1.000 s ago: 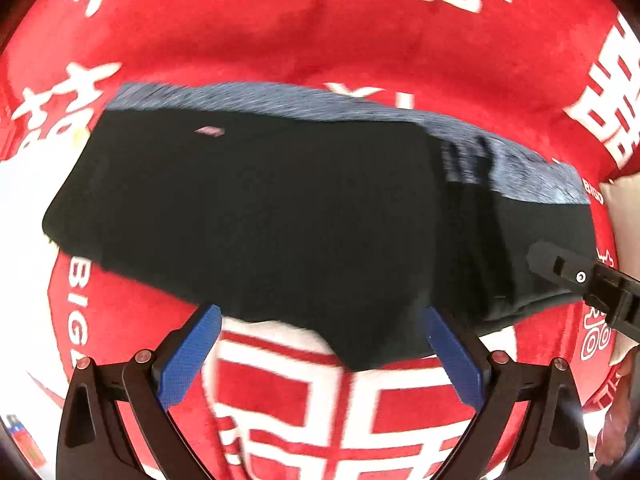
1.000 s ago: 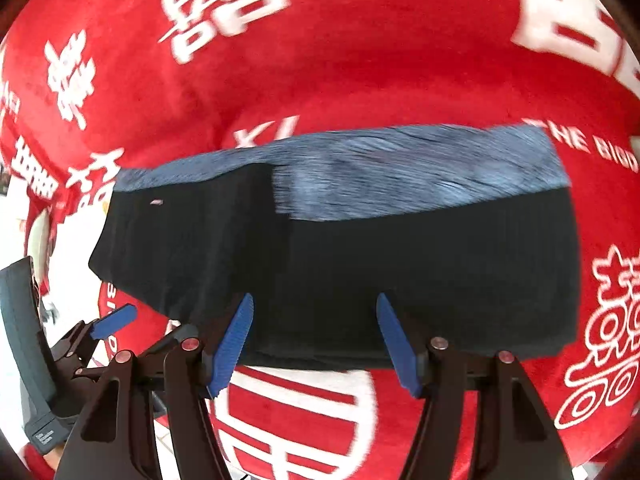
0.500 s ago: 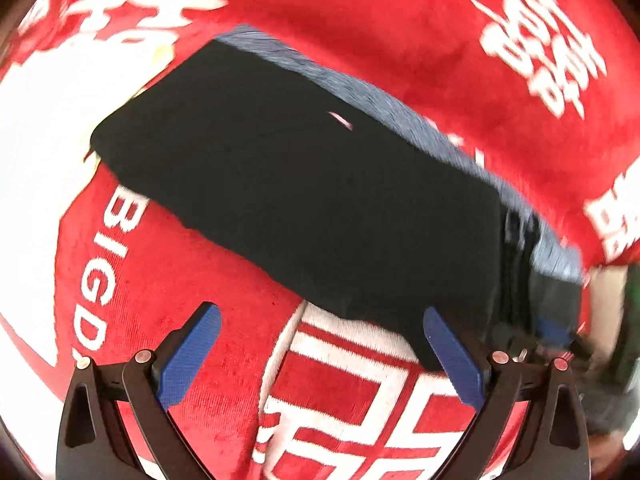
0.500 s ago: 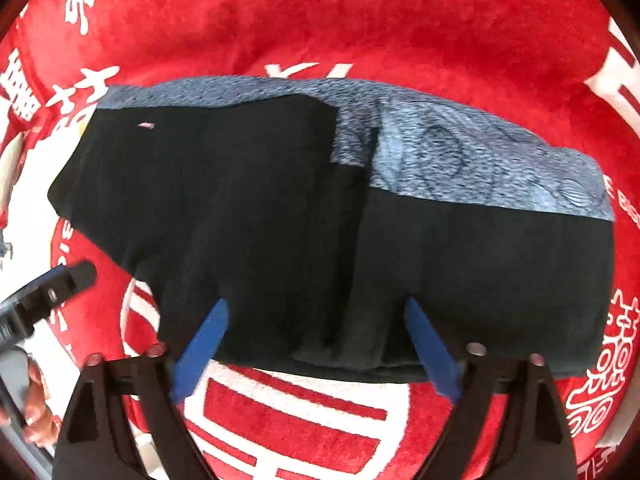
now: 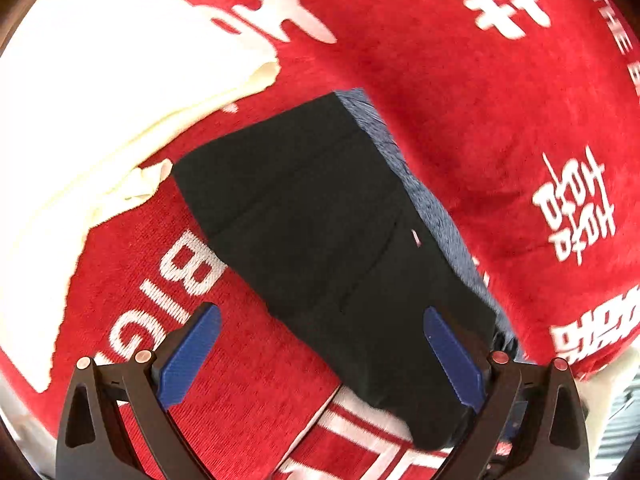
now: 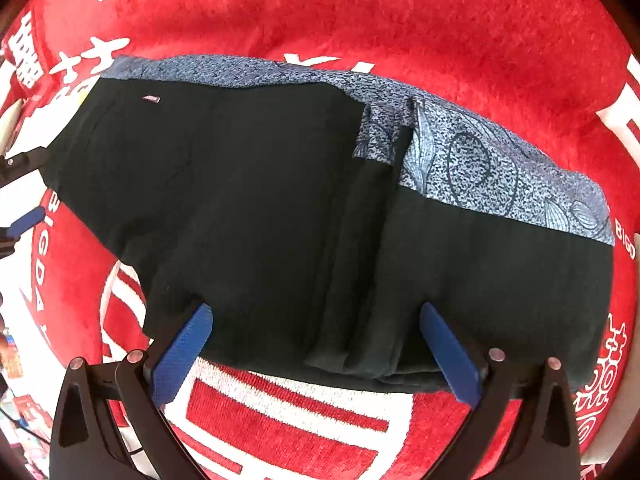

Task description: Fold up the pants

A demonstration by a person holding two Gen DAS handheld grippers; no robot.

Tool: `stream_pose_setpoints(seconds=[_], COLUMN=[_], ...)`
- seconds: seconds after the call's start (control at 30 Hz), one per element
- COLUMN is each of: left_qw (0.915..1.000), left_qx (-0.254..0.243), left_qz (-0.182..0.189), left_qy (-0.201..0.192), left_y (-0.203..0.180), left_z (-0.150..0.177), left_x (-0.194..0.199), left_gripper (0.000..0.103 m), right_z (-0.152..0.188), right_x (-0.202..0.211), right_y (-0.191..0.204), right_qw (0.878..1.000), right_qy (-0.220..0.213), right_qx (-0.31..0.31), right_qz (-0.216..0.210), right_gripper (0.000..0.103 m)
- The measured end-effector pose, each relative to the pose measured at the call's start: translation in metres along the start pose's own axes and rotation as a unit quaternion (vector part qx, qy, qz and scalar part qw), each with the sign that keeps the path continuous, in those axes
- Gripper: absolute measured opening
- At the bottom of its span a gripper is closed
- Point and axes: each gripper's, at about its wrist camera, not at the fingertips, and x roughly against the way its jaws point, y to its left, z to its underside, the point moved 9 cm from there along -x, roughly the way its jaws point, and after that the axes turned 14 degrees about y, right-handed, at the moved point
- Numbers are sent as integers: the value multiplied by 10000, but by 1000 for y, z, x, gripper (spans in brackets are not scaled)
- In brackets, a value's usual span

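The right gripper (image 6: 316, 354) points down at the folded black pants (image 6: 280, 208) on the red blanket (image 6: 360, 12), its blue fingers (image 6: 182, 354) opening wide — wider than a second ago — clamping nothing. The left gripper (image 5: 320, 354), fingers (image 5: 188, 356) spread and empty, has swung toward the pants' end near the white cloth (image 5: 100, 92).
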Motion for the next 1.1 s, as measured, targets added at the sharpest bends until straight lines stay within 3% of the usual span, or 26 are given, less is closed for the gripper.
stream_pose_setpoints(seconds=[0.23, 0.53, 0.63, 0.73, 0.83, 0.93, 1.0, 1.07, 1.1], left_qw=[9974, 9860, 9816, 9877, 9889, 9940, 9980, 9996, 9996], left_qx=[180, 397, 102, 49, 213, 266, 252, 165, 128], left_qz=[697, 1617, 1879, 1547, 1454, 1048, 523, 37, -64], left_qy=[51, -124, -325, -215, -218, -188, -234, -242, -232], left_y=[2, -3, -19, -18, -15, -19, -18, -13, -9], left_z=[-6, -24, -31, -34, -38, -40, -41, -40, -40], left_x=[-13, -11, 0, -16, -24, -27, -28, -31, -31], left_gripper=[101, 101, 101, 101, 101, 97, 79, 40, 37], right_z=[-2, 0, -1, 0, 0, 1, 1, 0, 0], right_x=[-2, -1, -2, -2, -2, -2, 1, 7, 11], right_y=[1, 1, 0, -1, 0, 0, -1, -1, -2], right_qw=[10000, 10000, 10000, 10000, 10000, 10000, 10000, 10000, 9999], right_qy=[46, 53, 61, 56, 63, 37, 27, 33, 24], right_qx=[33, 39, 10, -5, 15, 31, 30, -28, -69], right_qz=[-19, -22, -51, -69, -46, -43, -42, -62, -94], right_gripper=[103, 103, 103, 103, 103, 103, 103, 102, 101])
